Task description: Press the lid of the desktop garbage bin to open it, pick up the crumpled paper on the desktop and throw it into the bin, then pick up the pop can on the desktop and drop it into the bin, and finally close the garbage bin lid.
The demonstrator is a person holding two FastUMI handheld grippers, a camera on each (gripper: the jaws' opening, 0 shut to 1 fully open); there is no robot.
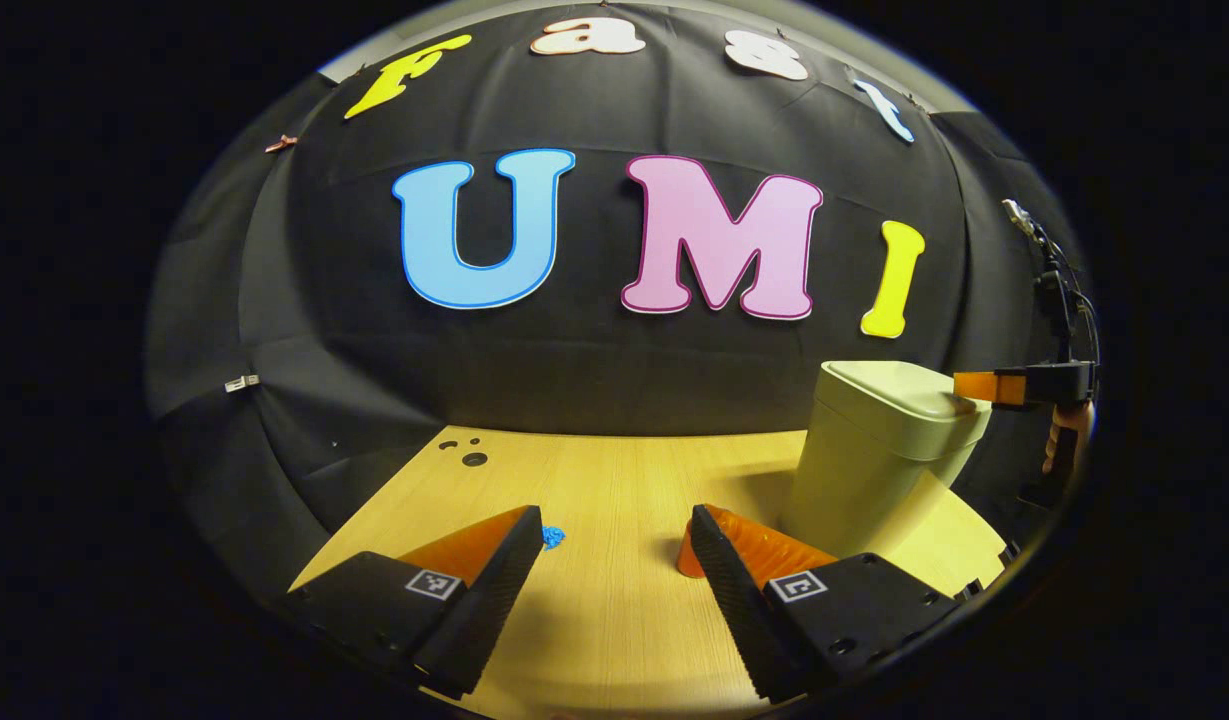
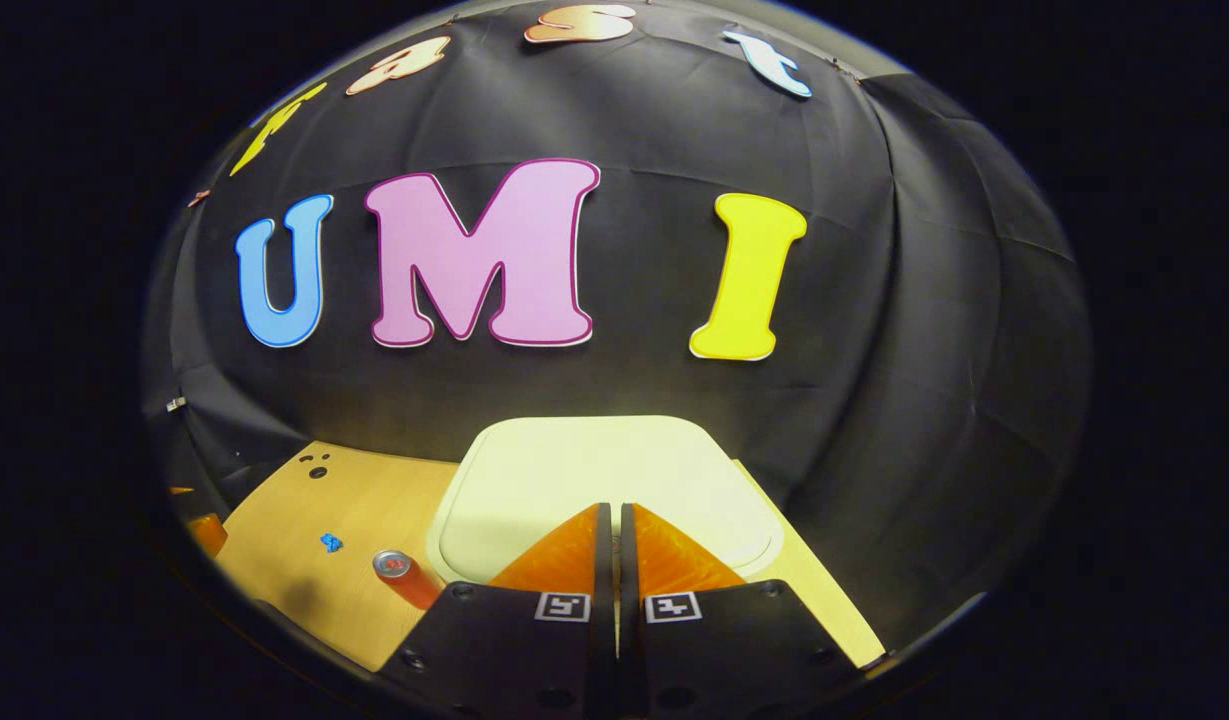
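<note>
In the left gripper view, the left gripper (image 1: pixel 614 560) is held low over the wooden counter (image 1: pixel 614 620), its fingers spread wide apart with nothing between them. Just past the left finger a small blue crumpled paper (image 1: pixel 553 537) is seen lying on the counter, and beside the right finger the orange pop can (image 1: pixel 690 556) is partly hidden. Farther back and to the right, the pale garbage bin (image 1: pixel 879 455) is set upright on the counter, its lid (image 1: pixel 899 392) down. The right gripper (image 1: pixel 974 386) is seen at the lid's far edge, its tip on the lid. In the right gripper view, that gripper (image 2: pixel 614 515) is pressed together, fingers nearly touching, nothing clamped, positioned over the near part of the lid (image 2: pixel 614 470). To the left, the can (image 2: pixel 399 572) and the paper (image 2: pixel 331 542) are spotted on the counter (image 2: pixel 304 540), apart from each other.
</note>
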